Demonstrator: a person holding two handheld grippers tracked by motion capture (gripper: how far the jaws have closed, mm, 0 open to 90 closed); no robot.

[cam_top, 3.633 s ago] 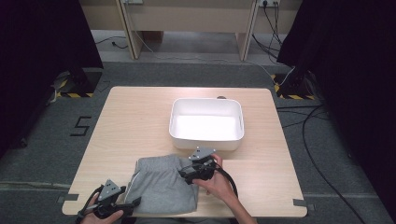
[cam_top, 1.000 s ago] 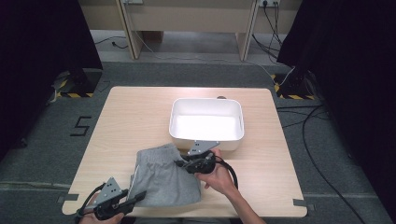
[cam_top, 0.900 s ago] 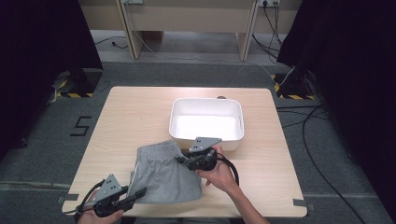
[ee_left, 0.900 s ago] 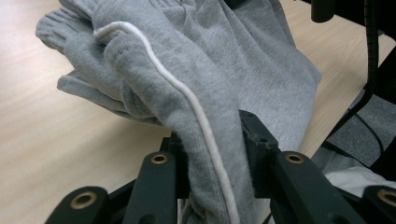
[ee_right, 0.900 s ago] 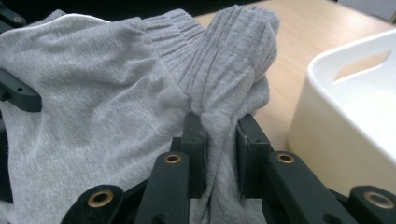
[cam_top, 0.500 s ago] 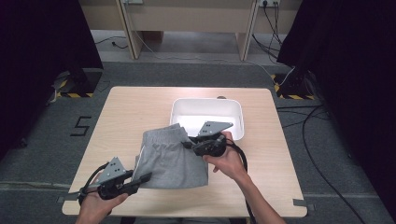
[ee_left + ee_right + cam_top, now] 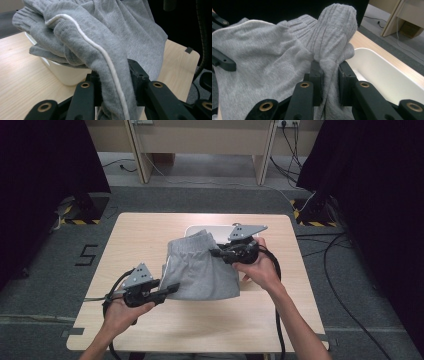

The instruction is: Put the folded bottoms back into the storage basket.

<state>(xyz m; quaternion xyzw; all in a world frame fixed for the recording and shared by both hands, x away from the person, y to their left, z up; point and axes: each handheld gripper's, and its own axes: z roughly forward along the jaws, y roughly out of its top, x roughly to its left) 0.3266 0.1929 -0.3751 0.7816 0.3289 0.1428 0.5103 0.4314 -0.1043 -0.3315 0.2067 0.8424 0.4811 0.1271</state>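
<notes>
Grey shorts (image 7: 202, 270) carried above the desk (image 7: 150, 240) toward the white bin (image 7: 384, 77).
Left gripper (image 7: 167, 291) and right gripper (image 7: 216, 253) fingers each clamp cloth; next, lower into bin and release.

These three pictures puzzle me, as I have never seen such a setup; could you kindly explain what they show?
A person stands at a wooden table and holds a two-jaw gripper in each hand. The high view looks down from above. The other two come from cameras riding on the grippers, looking along their black jaws. The left gripper and the right gripper each pinch a folded grey garment, lifted between them. Behind it on the table sits a white tub, which the garment partly overhangs.
</notes>
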